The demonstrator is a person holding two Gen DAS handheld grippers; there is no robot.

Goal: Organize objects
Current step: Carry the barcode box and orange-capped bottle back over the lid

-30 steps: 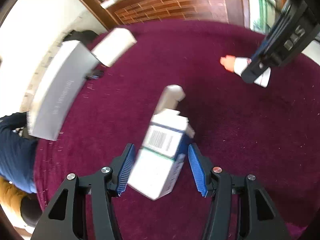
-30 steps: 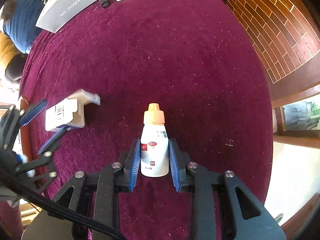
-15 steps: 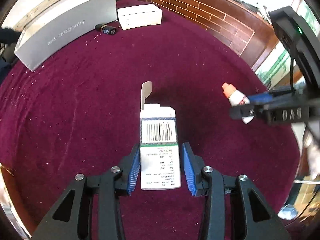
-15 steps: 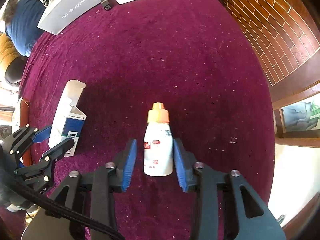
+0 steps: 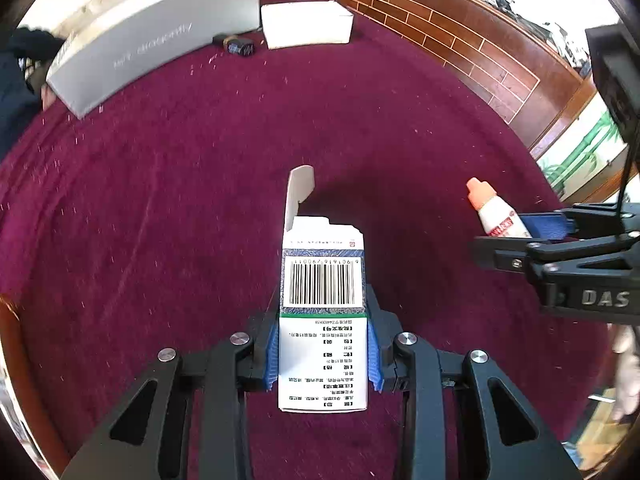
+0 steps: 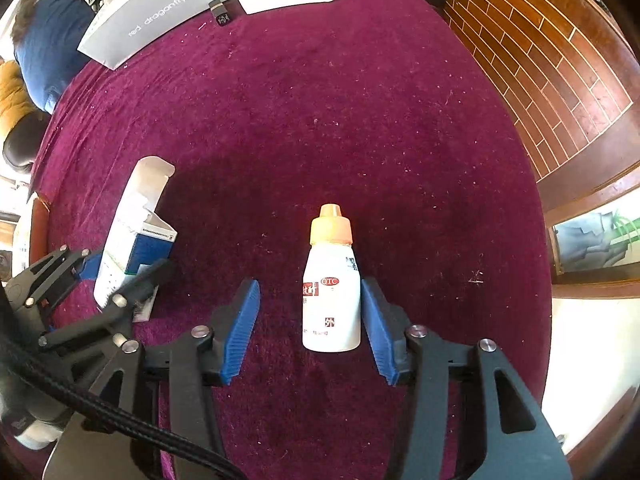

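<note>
Box gripped, bottle freed

Your left gripper (image 5: 323, 354) jaws are closing on the box (image 5: 323, 320); right gripper (image 6: 310, 330) jaws are opening around the bottle (image 6: 331, 292), upright right of the box's open end.

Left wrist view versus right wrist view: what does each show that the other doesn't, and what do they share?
Only the left wrist view shows the barcode face of the medicine carton, with the left gripper closing on its sides. Only the right wrist view shows the bottle's OTC label and the right gripper opening, one pad clear of the dropper bottle. Both show carton, bottle, maroon cloth, long grey box and white box.
</note>
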